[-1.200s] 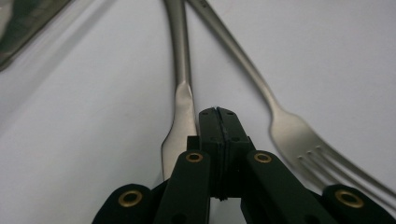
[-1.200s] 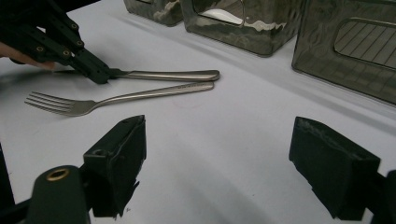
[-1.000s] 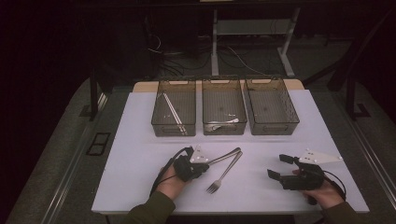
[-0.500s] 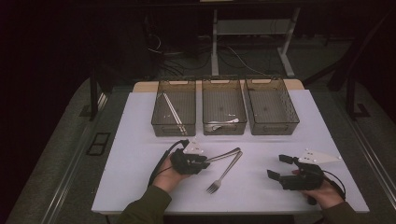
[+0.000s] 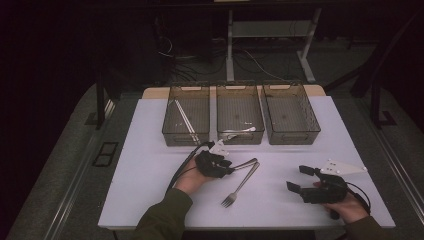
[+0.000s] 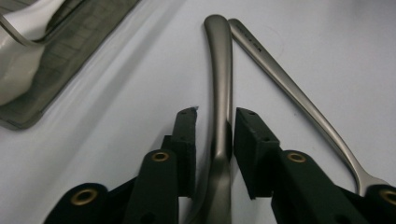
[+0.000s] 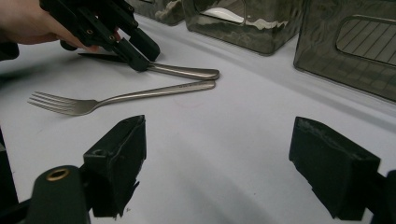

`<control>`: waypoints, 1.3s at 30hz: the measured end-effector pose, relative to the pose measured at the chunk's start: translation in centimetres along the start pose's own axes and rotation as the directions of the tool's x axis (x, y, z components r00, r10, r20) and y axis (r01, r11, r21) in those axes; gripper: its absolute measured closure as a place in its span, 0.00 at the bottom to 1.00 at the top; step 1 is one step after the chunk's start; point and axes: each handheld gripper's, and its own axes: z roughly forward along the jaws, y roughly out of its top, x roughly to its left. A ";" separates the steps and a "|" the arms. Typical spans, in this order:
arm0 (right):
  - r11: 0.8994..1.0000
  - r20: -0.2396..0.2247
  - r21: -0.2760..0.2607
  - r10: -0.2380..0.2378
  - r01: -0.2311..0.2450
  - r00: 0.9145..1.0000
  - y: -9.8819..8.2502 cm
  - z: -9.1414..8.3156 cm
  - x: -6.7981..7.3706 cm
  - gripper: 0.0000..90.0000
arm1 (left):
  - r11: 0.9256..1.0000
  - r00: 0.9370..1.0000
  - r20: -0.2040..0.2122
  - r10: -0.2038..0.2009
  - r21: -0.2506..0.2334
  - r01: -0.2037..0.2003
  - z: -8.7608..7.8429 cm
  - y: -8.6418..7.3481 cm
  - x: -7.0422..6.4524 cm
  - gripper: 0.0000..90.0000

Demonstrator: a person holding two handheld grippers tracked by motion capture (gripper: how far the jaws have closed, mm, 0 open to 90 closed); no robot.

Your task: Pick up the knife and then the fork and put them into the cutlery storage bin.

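Over white table (image 5: 150, 165) — straddling a handle (image 6: 222, 93) with left gripper (image 6: 215, 116), jaws just opening, not pinching; risking shoving the touching fork (image 6: 289, 88) if closing off-centre. Holding right gripper (image 7: 219, 135) spread, empty.

A small stamped mark sits on the fork (image 6: 299, 100) handle, too blurred to read

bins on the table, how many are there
3, in a row at the far side of the table: the left bin, the middle bin, the right bin. None looks hidden.
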 end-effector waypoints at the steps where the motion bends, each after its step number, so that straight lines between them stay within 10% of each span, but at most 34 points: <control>1: 1.000 0.000 0.002 -0.002 0.002 1.000 0.0 0.0 0.0 0.21 | 1.000 1.000 0.005 -0.001 -0.003 0.001 0.0 0.0 0.0 0.79; 24: 0.999 -0.008 0.034 0.025 -0.025 1.000 0.1 -0.1 -0.3 0.21 | 0.999 0.999 0.009 0.035 0.011 -0.035 -0.3 0.3 -0.2 0.88; 39: 0.996 -0.106 0.080 -0.017 0.026 0.994 1.6 -1.0 -0.3 0.16 | 0.995 0.993 0.069 0.094 -0.025 -0.092 -2.7 1.6 -0.9 0.88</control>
